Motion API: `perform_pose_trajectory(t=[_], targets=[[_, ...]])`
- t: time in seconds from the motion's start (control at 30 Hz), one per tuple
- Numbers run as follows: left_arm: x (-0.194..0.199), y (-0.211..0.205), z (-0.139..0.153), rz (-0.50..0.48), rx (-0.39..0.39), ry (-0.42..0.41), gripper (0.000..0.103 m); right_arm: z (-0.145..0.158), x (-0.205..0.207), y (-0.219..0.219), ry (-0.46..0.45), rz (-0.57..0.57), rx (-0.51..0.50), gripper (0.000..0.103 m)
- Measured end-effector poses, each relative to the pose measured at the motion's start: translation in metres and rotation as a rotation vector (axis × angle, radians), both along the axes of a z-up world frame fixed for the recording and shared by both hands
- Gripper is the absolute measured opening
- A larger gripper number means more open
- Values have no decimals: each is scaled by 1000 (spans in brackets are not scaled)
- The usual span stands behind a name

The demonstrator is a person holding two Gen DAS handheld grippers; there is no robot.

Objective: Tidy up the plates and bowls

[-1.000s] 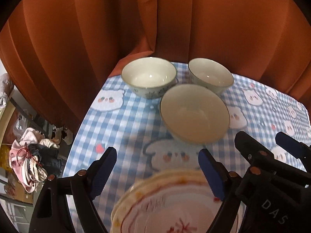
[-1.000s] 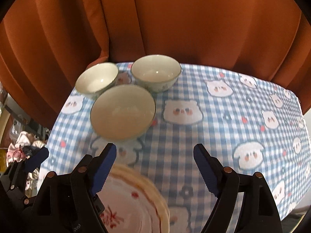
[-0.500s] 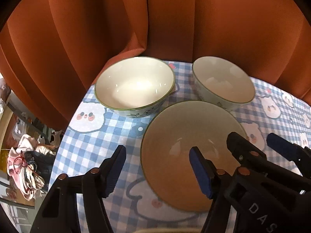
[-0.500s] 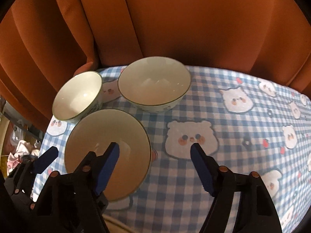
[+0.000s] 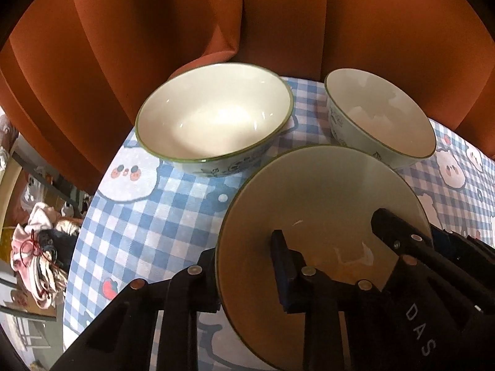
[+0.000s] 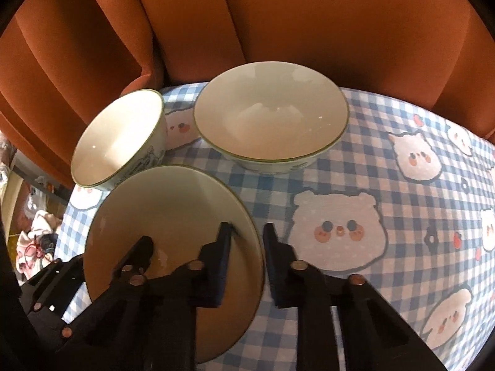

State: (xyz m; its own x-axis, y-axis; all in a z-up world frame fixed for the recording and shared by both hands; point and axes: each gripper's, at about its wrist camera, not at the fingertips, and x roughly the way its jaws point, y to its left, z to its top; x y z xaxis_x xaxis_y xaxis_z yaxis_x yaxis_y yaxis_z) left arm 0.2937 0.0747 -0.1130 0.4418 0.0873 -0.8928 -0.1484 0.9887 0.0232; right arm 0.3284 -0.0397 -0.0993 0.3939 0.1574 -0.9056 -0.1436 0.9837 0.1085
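**Ana:** Since size comes first, what takes up most of the scene?

**Ben:** An orange curtain [image 5: 130, 61] hangs behind everything, and a blue-checked tablecloth [image 6: 402, 216] printed with white bear faces covers the table.

**Ana:** And the dishes?

**Ben:** Nearest is a wide, shallow cream bowl [image 5: 318, 204] with a thin green rim, its inside plain and shaded tan. Beyond it, close to the curtain, stand two cream bowls with green rims and blue drawings outside: a broad bowl [image 5: 213, 114] and, beside it, a deeper small bowl [image 5: 380, 114].

**Ana:** Are they touching?

**Ben:** Close together, but whether they touch I cannot tell.

**Ana:** What about the tongs?

**Ben:** Both are closing on the shallow bowl. The left gripper [image 5: 244, 262] straddles its left rim, one finger inside, one outside. The right gripper [image 6: 247, 238] straddles the opposite rim, and its fingers look pressed to the wall.

**Ana:** Anything smaller?

**Ben:** A heap of pink clothes [image 5: 37, 256] lies on the floor past the table's left edge.
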Motion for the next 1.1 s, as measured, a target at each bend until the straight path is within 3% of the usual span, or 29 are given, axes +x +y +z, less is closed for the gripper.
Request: perform_pose_trajectory(t=[0.23, 0.63, 1.1], targets=[[-5, -2, 7, -10, -10, -1, 24, 2, -4, 0, 7, -16, -9, 22], [-42, -20, 53, -86, -42, -76, 23, 51, -41, -16, -58, -79, -35, 22], [-114, -69, 90, -248, -92, -124, 24, 100, -138, -59, -133, -237, -93, 22]])
